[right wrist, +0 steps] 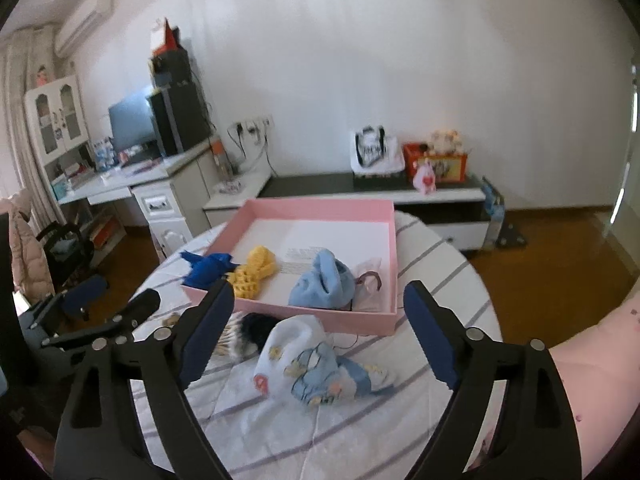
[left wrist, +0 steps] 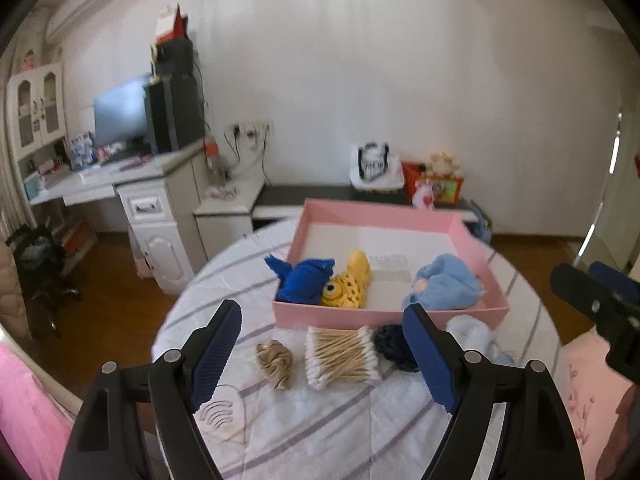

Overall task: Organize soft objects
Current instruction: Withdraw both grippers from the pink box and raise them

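A pink box [left wrist: 384, 314] sits on the round table and holds a dark blue cloth [left wrist: 304, 280], a yellow crocheted piece [left wrist: 350, 284] and a light blue soft hat [left wrist: 444, 286]. In front of it lie a beige scrunchie [left wrist: 275, 362], a bundle of cotton swabs [left wrist: 340, 356] and a dark scrunchie [left wrist: 390, 344]. My left gripper [left wrist: 322, 310] hangs open above these, holding nothing. My right gripper [right wrist: 320, 290] is open and empty over a white and blue patterned sock [right wrist: 316, 364], short of the pink box [right wrist: 312, 316].
A striped white cloth [right wrist: 280, 440] covers the table. The other gripper [right wrist: 116, 296] shows at the left of the right wrist view. A desk with a monitor [left wrist: 120, 116] stands far left, a low cabinet [right wrist: 360, 188] by the wall. A pink sleeve [right wrist: 592, 352] is at right.
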`<state>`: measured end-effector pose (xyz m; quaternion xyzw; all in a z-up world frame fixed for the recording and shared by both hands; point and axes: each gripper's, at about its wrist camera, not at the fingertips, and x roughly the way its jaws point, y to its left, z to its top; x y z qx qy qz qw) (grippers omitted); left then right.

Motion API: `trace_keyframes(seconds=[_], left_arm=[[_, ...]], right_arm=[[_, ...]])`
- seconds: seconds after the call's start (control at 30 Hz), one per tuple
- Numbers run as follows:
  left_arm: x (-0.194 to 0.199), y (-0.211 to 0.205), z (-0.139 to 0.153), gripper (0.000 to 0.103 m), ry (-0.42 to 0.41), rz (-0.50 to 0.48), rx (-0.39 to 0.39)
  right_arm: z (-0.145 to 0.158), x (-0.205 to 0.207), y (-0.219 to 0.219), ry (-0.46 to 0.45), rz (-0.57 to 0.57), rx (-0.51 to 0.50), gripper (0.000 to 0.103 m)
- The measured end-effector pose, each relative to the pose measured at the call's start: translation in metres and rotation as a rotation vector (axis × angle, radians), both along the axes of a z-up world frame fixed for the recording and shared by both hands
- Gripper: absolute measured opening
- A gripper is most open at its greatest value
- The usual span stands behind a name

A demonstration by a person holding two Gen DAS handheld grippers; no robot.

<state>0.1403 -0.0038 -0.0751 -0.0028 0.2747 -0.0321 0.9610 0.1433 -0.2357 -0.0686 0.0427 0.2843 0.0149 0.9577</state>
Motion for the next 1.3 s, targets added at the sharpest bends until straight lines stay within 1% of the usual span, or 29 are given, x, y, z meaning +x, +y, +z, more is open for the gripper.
trace_keyframes(seconds=[0.03,0.1,0.17,0.3,0.47,0.6,0.73,0.83,0.97,1.3], left_arm=[[-0.011,0.001,0.003,0.083,-0.023,0.0,-0.003],[-0.036,0.005,0.01,0.091,-0.078,0.006,-0.002],[-0.061,0.007,0.016,0.095,-0.139,0.014,0.007],[-0.108,0.01,0.025,0.102,-0.241,0.016,0.014],[-0.16,0.009,0.031,0.103,-0.357,0.006,0.03],[-0.194,0.009,0.032,0.103,-0.421,-0.003,0.026],[-0.217,0.015,0.032,0.103,-0.443,-0.013,0.001],[-0.229,0.017,0.03,0.103,-0.456,-0.014,0.003],[-0.233,0.016,0.026,0.103,-0.459,-0.013,0.002],[-0.227,0.01,0.028,0.103,-0.46,-0.009,0.003]], right_arm=[[0.003,-0.011,0.001,-0.022,-0.001,-0.003,0.09],[0.011,-0.033,0.004,-0.073,-0.001,-0.009,0.097],[0.02,-0.056,0.008,-0.129,-0.002,-0.02,0.102],[0.037,-0.096,0.013,-0.228,-0.02,-0.062,0.103],[0.055,-0.134,0.014,-0.322,-0.044,-0.07,0.103],[0.068,-0.162,0.021,-0.402,-0.059,-0.109,0.103],[0.075,-0.181,0.025,-0.452,-0.051,-0.131,0.103],[0.078,-0.191,0.027,-0.471,-0.06,-0.141,0.103],[0.078,-0.197,0.029,-0.481,-0.067,-0.15,0.103],[0.076,-0.194,0.026,-0.468,-0.058,-0.145,0.103]])
